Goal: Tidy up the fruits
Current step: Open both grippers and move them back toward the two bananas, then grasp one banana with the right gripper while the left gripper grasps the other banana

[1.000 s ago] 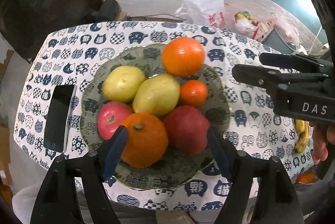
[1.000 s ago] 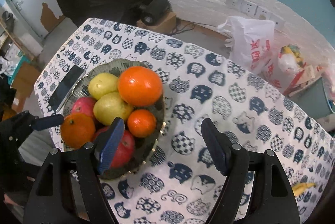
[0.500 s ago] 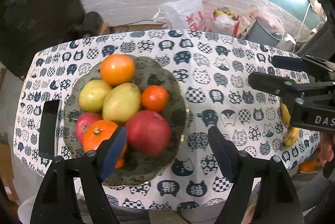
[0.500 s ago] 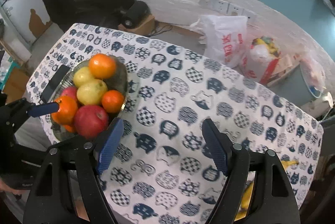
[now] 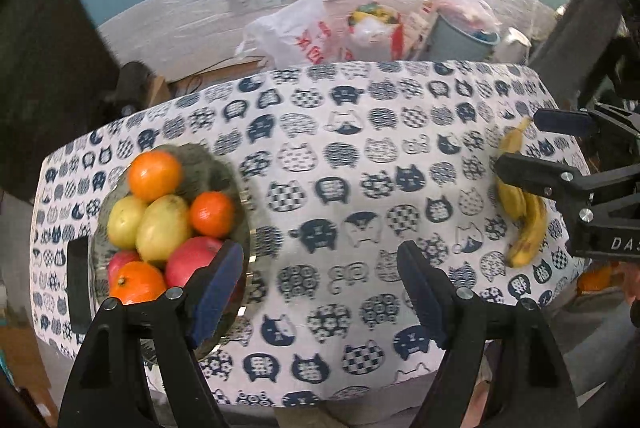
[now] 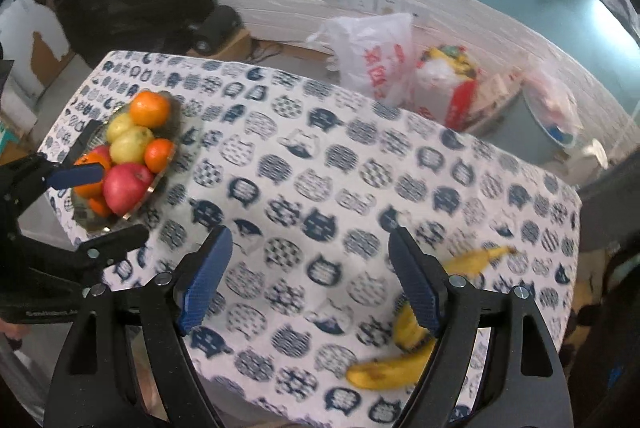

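Bananas [image 6: 394,368] beside right gripper's [image 6: 310,278] right finger.

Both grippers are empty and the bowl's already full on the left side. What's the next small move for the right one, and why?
Probably ease the right gripper down and to the right over the bananas by the tablecloth's near right edge. They are the only fruit seen outside the bowl, and the gripper's open jaws, which have just been opening, hold nothing.
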The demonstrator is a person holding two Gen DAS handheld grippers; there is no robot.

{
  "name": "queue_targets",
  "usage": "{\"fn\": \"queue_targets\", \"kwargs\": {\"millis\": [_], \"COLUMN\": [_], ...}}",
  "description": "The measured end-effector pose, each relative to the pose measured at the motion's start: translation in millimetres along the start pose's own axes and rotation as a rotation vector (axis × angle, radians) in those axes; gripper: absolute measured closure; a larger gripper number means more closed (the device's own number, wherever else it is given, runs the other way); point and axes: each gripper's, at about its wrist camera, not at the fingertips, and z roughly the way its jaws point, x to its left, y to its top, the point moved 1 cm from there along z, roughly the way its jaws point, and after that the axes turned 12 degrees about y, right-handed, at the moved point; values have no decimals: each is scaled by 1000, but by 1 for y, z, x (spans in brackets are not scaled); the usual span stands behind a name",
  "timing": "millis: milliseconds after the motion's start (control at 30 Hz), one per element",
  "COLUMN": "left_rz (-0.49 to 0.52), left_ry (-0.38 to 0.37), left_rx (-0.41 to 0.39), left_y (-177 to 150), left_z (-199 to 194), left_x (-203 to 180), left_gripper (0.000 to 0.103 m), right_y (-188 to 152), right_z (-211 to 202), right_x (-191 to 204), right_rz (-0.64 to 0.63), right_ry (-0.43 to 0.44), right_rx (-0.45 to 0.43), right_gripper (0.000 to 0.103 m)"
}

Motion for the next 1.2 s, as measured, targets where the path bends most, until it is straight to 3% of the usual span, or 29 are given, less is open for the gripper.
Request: {"fn": "queue_targets", "kwargs": {"millis": [167,533,933,1200], "left_rz": [60,184,230,223], "left_ry": [-34,-27,-40,-38], "left_rx": [24,40,51,71], "left_y": [3,3,7,16], "left_z": [4,33,58,66], "left_x": [-34,-85,-116,-125], "left_gripper": [22,22,22,22], "right_y": [-20,-77,-114,-130], "right_z": [-10,3,24,47], "right_x": [-34,-120,-146,-148], "right_rz": [66,360,521,557], "right_ry": [-52,-112,-144,-100], "right_rx": [22,117,196,248], "right_gripper": [22,22,22,22]}}
